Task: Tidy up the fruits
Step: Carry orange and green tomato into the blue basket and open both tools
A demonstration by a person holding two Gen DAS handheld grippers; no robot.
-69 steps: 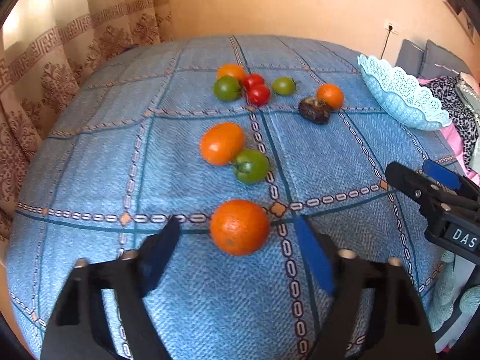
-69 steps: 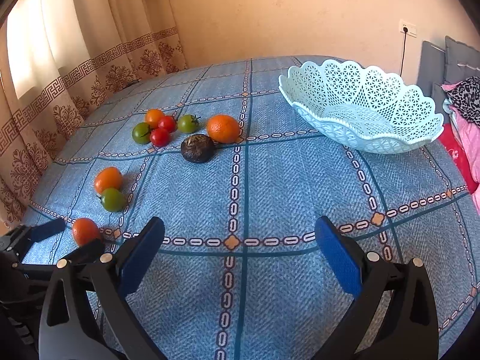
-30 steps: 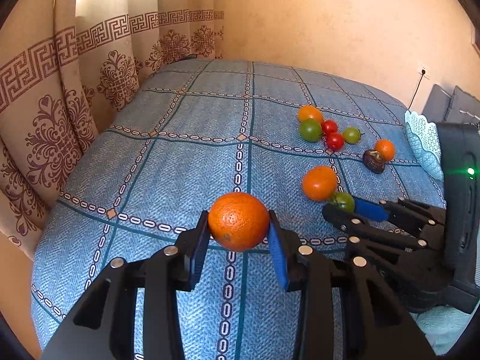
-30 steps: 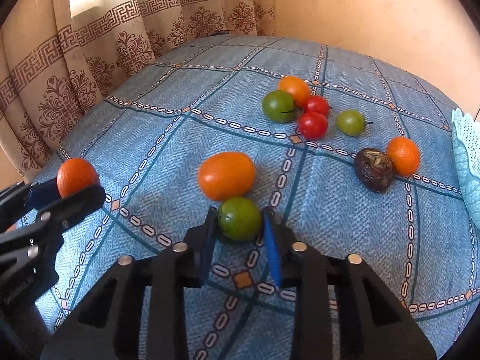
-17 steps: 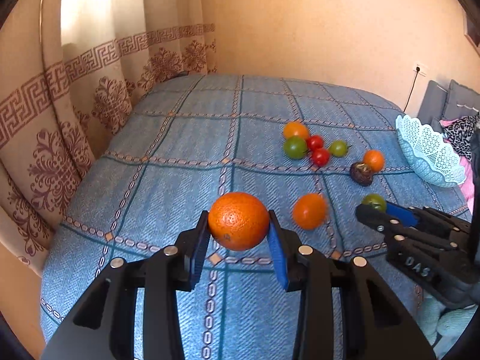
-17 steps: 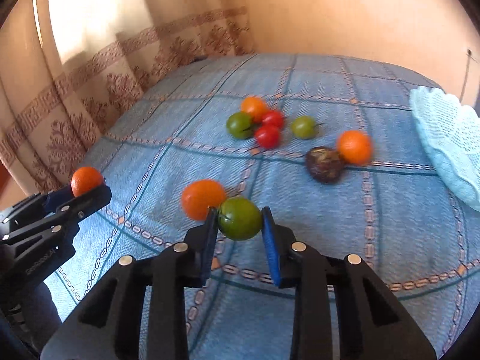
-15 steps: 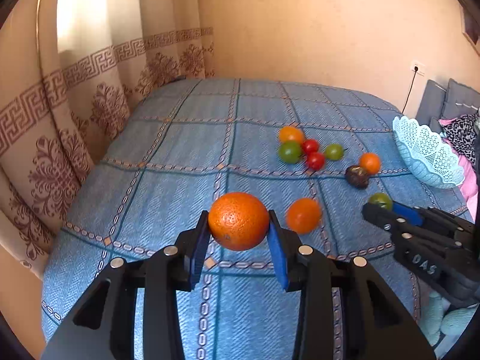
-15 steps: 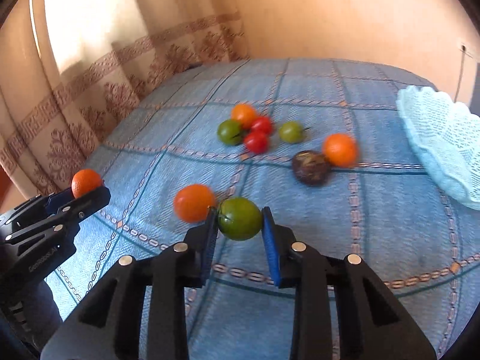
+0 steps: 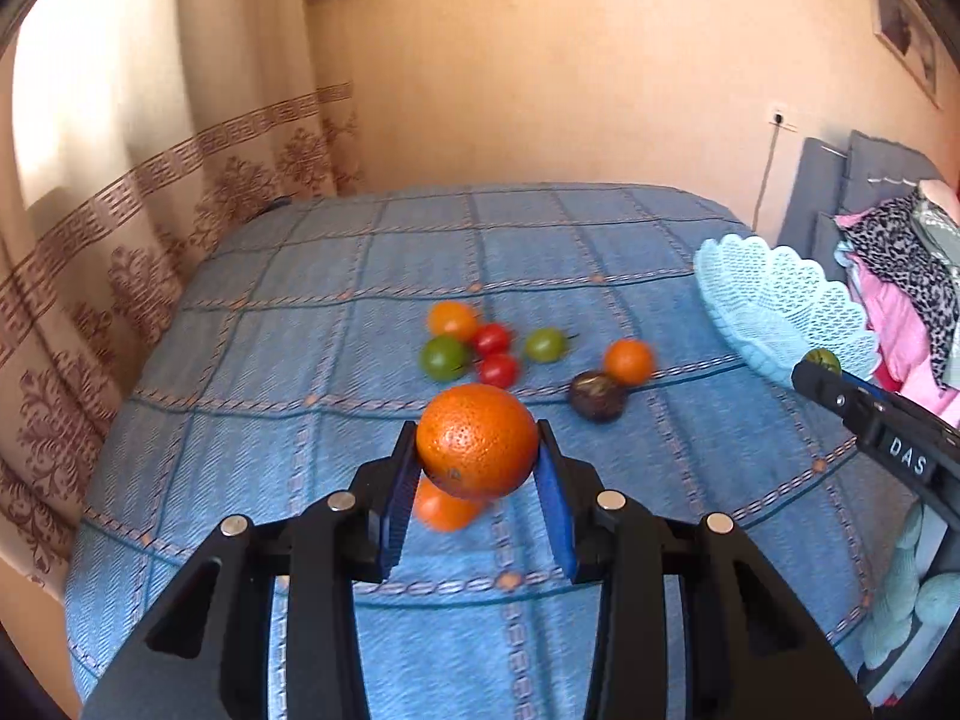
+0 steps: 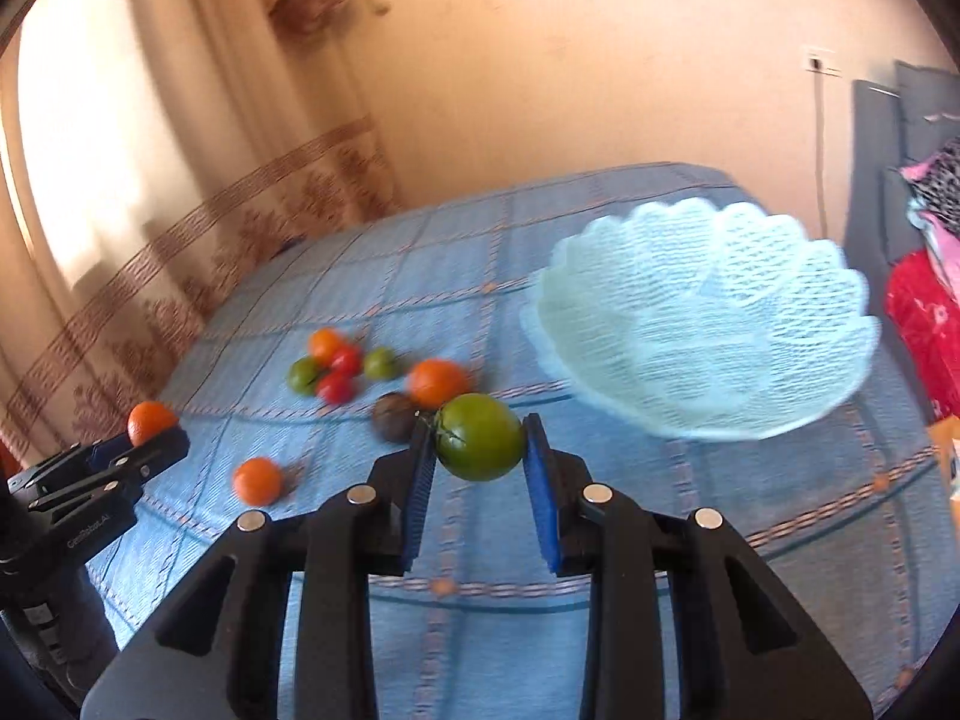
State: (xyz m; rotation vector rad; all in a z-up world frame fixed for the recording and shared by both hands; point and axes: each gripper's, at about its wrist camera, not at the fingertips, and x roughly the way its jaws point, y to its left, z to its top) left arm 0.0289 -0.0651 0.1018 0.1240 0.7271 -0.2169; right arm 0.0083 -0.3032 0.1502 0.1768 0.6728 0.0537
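Note:
My left gripper (image 9: pixel 477 456) is shut on a large orange (image 9: pixel 477 447) and holds it above the blue cloth. My right gripper (image 10: pixel 479 450) is shut on a green tomato (image 10: pixel 479 444), raised short of the pale blue lattice basket (image 10: pixel 702 318). In the left wrist view the right gripper (image 9: pixel 825 369) holds the tomato next to the basket (image 9: pixel 774 306). Another orange (image 10: pixel 258 480) lies on the cloth. A cluster of red, green and orange fruits (image 9: pixel 474 342), a dark brown fruit (image 9: pixel 597 396) and a small orange (image 9: pixel 627 360) lie mid-table.
A table with blue checked cloth (image 9: pixel 300 312) fills the view. Patterned curtains (image 9: pixel 150 192) hang at the left. Grey cushions and pink and patterned fabrics (image 9: pixel 900 264) lie at the right, past the basket. A wall with a socket (image 9: pixel 778 118) stands behind.
Both grippers have risen with their fruits. The right gripper has carried the green tomato rightward toward the basket. The left gripper has swung right with the orange.

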